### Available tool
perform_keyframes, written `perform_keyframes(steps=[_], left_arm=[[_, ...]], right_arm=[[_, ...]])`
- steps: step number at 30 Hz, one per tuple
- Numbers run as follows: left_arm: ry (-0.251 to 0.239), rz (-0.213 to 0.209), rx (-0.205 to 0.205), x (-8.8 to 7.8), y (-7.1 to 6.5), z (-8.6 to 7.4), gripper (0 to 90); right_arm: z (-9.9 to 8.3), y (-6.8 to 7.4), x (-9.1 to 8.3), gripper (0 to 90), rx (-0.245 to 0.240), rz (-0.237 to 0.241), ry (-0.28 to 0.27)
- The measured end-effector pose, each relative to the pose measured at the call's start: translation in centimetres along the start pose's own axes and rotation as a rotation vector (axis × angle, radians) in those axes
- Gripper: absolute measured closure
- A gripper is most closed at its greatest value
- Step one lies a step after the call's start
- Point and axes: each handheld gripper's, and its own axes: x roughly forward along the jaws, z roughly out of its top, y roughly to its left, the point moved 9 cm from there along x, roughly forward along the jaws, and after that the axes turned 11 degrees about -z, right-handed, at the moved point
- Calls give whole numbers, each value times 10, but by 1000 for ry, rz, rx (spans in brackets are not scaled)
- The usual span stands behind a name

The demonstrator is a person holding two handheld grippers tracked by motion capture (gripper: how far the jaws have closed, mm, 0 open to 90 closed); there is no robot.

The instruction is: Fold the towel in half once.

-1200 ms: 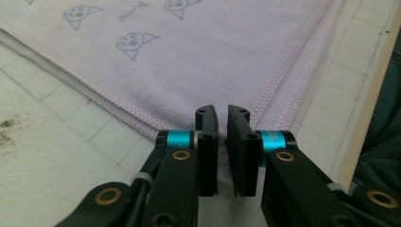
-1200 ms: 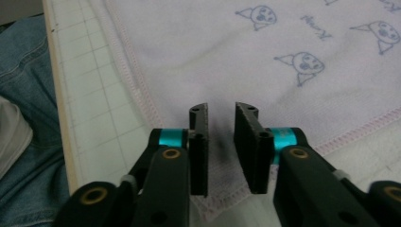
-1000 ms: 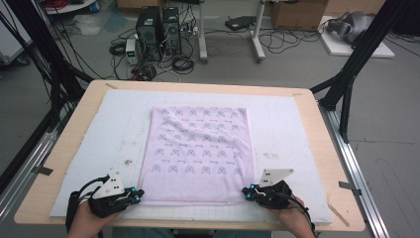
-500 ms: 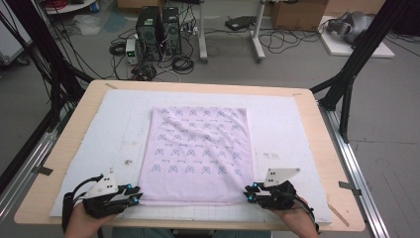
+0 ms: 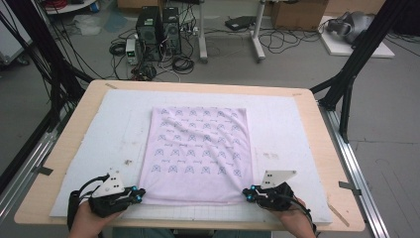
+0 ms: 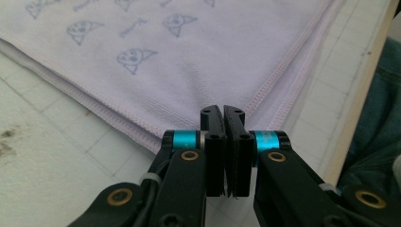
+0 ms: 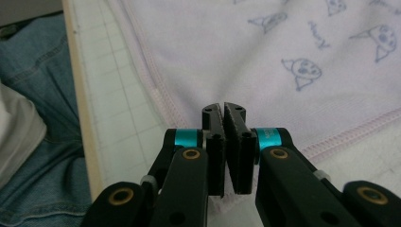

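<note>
While both grippers pinch its near corners, the lilac cloth point(image 5: 198, 153) lies flat mid-bench.
Left gripper point(image 6: 223, 111) and right gripper point(image 7: 223, 109) have just closed on the hem, probably for a fold away from the person.

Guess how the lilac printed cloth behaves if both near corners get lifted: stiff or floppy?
Probably floppy: the cloth lies flat with soft wrinkles, so it should sag between the left gripper and right gripper. Likely light; it looks thin, two stitched layers at the hem. The near corners seem pinched in shut jaws, and the napped weave may resist slipping.
</note>
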Motion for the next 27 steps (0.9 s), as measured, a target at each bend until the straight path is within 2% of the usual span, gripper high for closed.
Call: perform_keyframes(steps=[5, 8, 11, 13, 15, 19, 24, 27], left_arm=[[-10, -3, 2, -9, -7, 1, 870], [10, -6, -9, -7, -9, -8, 870], [27, -16, -27, 1, -9, -17, 865], [32, -22, -24, 4, -9, -19, 852], [25, -27, -33, 3, -8, -16, 778], [-12, -7, -56, -1, 1, -5, 658], [-51, 9, -85, -2, 18, 9, 609], [-63, 14, -87, 0, 27, 19, 575]], right_arm=[[10, 1, -13, 872, 7, 7, -45], [8, 6, -13, 872, -4, 21, -30], [0, 9, -6, 868, -8, 30, -2], [-7, 11, 0, 851, -6, 38, 25], [-9, 11, 0, 785, 15, 60, 22], [3, 2, -4, 671, 58, 47, -16], [19, -14, -5, 583, 83, 13, -52], [26, -26, -3, 535, 98, -15, -61]])
